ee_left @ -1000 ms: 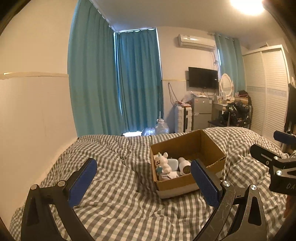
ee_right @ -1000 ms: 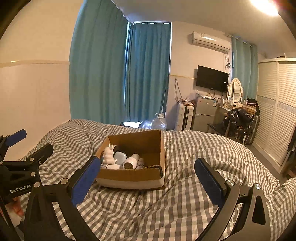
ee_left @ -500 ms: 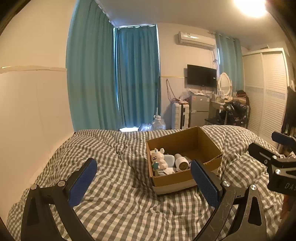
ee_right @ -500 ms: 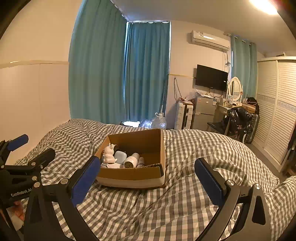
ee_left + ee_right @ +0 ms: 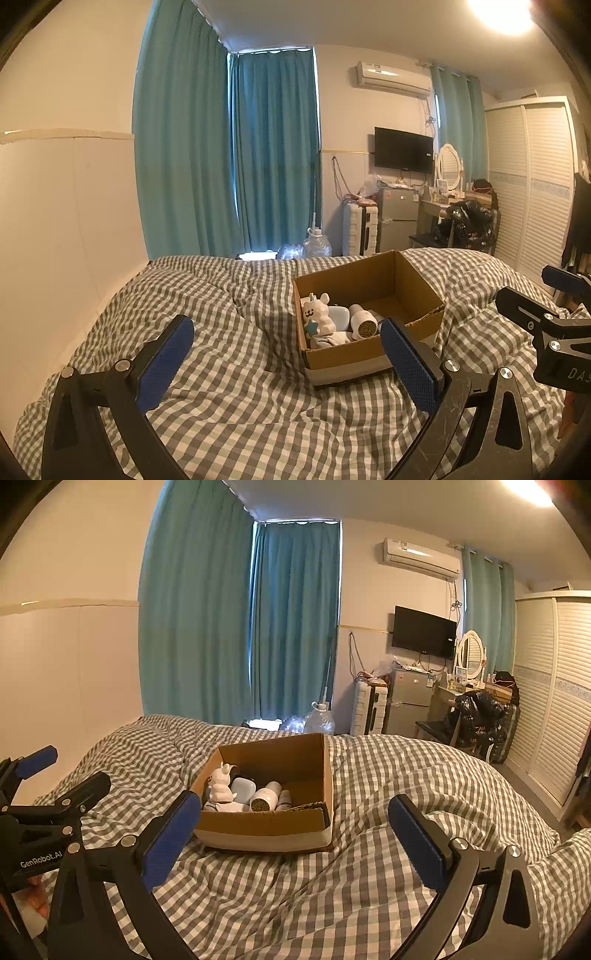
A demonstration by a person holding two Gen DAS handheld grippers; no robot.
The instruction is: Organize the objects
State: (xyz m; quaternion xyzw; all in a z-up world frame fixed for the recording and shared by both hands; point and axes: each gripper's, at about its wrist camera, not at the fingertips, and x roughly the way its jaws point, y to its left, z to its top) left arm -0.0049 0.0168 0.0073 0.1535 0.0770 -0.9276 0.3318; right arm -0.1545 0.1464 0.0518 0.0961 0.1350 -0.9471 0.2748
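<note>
Hovering left gripper (image 5: 288, 365) | right gripper (image 5: 295, 838) | toy's face (image 5: 309, 312) left-view only

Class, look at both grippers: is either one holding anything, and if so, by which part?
Nothing is held. The left gripper and right gripper are both open and empty above the bed, short of the box.

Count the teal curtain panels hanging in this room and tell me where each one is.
3. One wide curtain hangs on the left wall, one covers the window at the corner beside it, and a narrower one hangs right of the air conditioner, above the mirror.
</note>
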